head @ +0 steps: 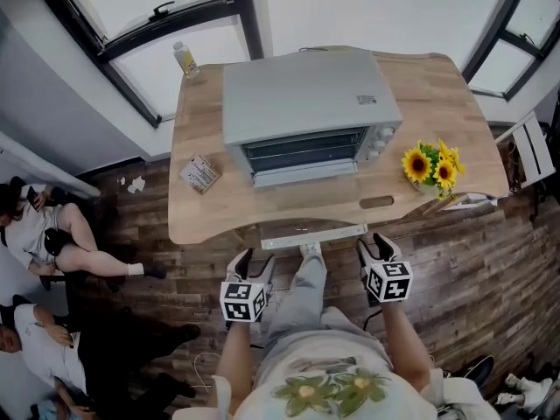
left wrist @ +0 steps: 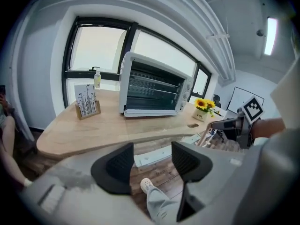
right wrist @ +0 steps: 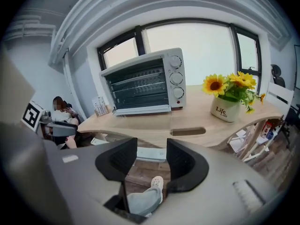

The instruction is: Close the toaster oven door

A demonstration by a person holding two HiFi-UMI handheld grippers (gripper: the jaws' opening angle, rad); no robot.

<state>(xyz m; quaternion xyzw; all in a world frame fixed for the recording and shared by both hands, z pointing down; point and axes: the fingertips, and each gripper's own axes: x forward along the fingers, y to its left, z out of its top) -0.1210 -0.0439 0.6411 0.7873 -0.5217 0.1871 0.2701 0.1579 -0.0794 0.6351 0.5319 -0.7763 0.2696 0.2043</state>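
Two tools, the left hand-held gripper (left wrist: 152,159) and the right hand-held gripper (right wrist: 151,156), are hanging open and empty below the counter (head: 437,94) edge, well apart from the oven (head: 306,112) sitting mid-counter. Its door (right wrist: 143,118) seems to be lying folded down in front, though the clear glass is hard to trace. Being hinged, stiff and breakable, it is probably calling for a gentle lift under its front edge. The oven is showing only bare racks (right wrist: 140,86); a pot (right wrist: 226,110) is holding sunflowers (right wrist: 229,86).
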